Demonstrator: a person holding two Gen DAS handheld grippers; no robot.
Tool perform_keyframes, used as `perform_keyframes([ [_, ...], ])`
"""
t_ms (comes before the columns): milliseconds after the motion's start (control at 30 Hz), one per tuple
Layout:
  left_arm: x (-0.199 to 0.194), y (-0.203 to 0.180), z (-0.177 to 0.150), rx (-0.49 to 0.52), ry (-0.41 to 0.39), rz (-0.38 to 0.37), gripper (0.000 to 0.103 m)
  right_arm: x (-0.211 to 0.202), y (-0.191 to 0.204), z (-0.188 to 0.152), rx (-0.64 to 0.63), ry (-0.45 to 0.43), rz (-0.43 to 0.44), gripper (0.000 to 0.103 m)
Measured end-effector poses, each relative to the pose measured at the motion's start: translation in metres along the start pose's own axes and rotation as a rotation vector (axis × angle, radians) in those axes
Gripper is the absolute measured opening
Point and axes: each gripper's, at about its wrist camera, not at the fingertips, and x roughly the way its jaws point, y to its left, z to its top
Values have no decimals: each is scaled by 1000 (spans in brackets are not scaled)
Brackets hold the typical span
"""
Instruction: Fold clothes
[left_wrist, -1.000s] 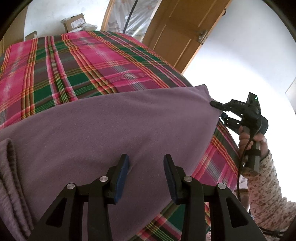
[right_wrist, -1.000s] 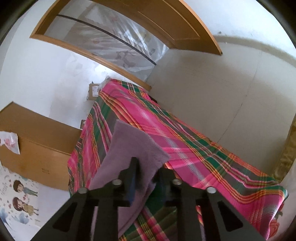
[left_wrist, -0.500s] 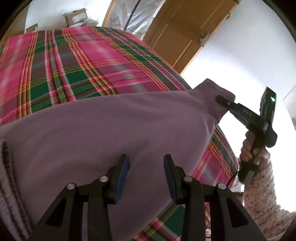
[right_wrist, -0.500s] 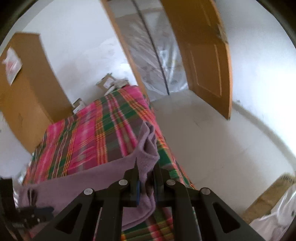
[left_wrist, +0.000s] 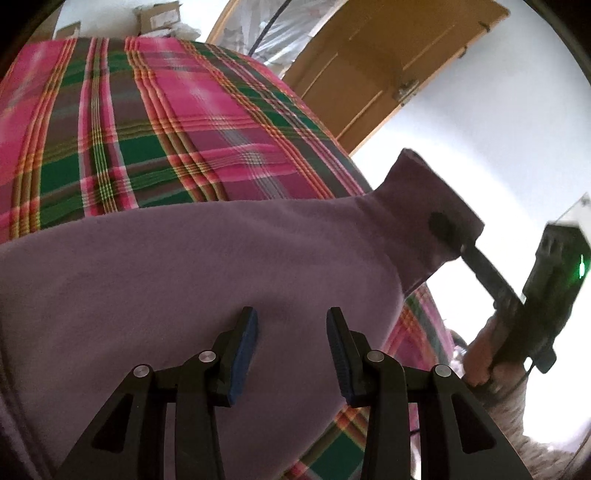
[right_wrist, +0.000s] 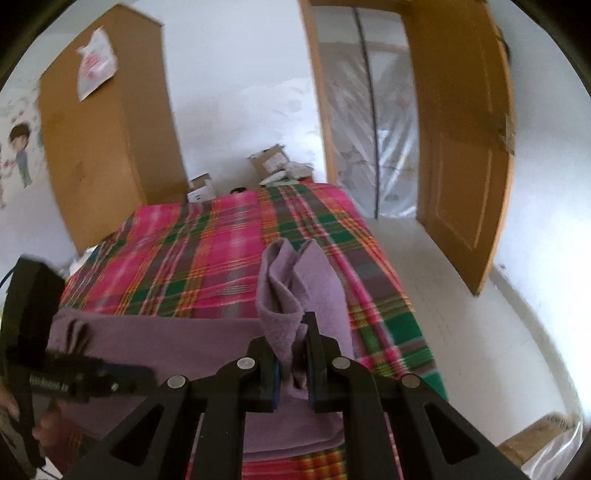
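Purple garment (left_wrist: 192, 280) on plaid blanket (left_wrist: 155, 122), wardrobe (right_wrist: 110, 147), door (right_wrist: 465, 140)

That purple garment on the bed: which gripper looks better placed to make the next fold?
Probably the right. The right gripper is shut on a lifted corner of the purple garment, ready to carry it over. The left gripper is open above the cloth lying on the plaid bedspread, holding nothing.

Mauve garment (left_wrist: 192, 266) on pink-green plaid bedcover (left_wrist: 177, 122).
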Motion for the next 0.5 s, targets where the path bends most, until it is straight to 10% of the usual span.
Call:
perform_keyframes([
  [500, -5, 23, 25, -249, -85, -290, 40, 6, 60, -33, -161, 28, 7, 11],
])
